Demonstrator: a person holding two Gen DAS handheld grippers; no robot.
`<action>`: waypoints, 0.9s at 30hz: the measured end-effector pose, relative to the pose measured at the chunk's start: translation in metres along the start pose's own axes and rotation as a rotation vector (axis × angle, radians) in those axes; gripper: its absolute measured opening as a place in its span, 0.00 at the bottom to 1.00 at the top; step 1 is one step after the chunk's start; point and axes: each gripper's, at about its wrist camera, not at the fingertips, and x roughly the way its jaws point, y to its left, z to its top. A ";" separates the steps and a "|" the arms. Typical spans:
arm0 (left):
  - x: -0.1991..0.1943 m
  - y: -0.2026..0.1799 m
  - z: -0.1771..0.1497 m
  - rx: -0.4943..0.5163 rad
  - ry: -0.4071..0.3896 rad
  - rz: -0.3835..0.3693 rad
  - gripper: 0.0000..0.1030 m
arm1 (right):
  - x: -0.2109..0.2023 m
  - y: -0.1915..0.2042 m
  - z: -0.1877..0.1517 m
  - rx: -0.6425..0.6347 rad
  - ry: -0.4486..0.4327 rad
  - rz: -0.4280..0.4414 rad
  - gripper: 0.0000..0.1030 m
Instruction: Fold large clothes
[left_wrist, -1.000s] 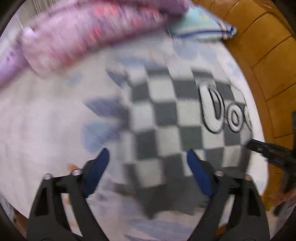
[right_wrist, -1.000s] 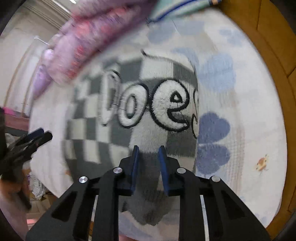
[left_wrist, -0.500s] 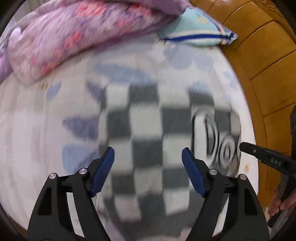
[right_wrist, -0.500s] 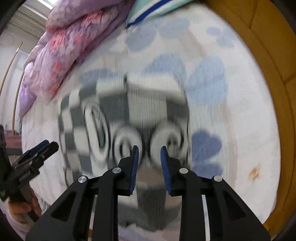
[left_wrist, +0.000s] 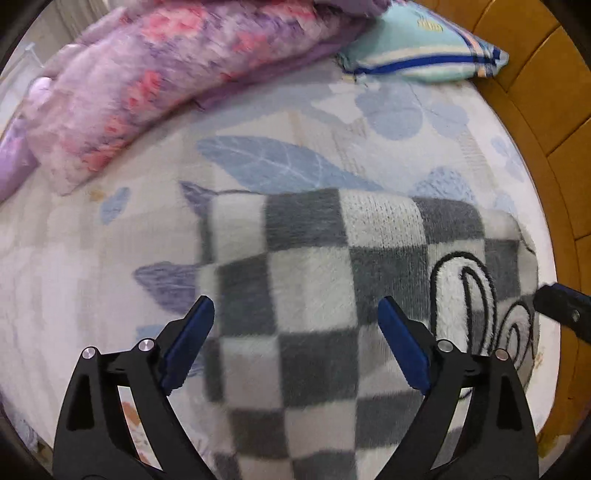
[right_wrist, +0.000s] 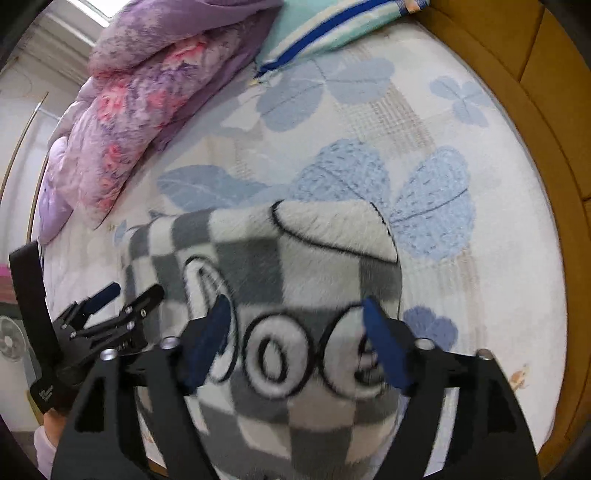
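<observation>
Grey-and-white checkered fleece garment (left_wrist: 317, 302) lies folded on the bed sheet (left_wrist: 92, 258), near the wooden bed frame (left_wrist: 535, 92) side. Left gripper (left_wrist: 295, 328) above it, jaws just opened wide, released, nothing pinched. Right gripper (right_wrist: 295, 332) over the black-outlined lettering, jaws just sprung apart, released. Purple floral quilt (left_wrist: 166, 74) and striped pillow (left_wrist: 424, 55) at far edge

Even, bright light, heavy fisheye bending at dark rims, slight motion blur.
</observation>
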 end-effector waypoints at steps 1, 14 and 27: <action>-0.009 0.002 -0.003 -0.003 -0.015 -0.007 0.88 | -0.009 0.004 -0.006 -0.009 -0.011 -0.002 0.81; -0.176 0.031 -0.055 -0.070 -0.252 0.130 0.93 | -0.118 0.064 -0.073 -0.020 -0.198 -0.011 0.92; -0.337 0.100 -0.136 0.046 -0.318 -0.086 0.93 | -0.244 0.185 -0.190 0.002 -0.416 -0.116 0.93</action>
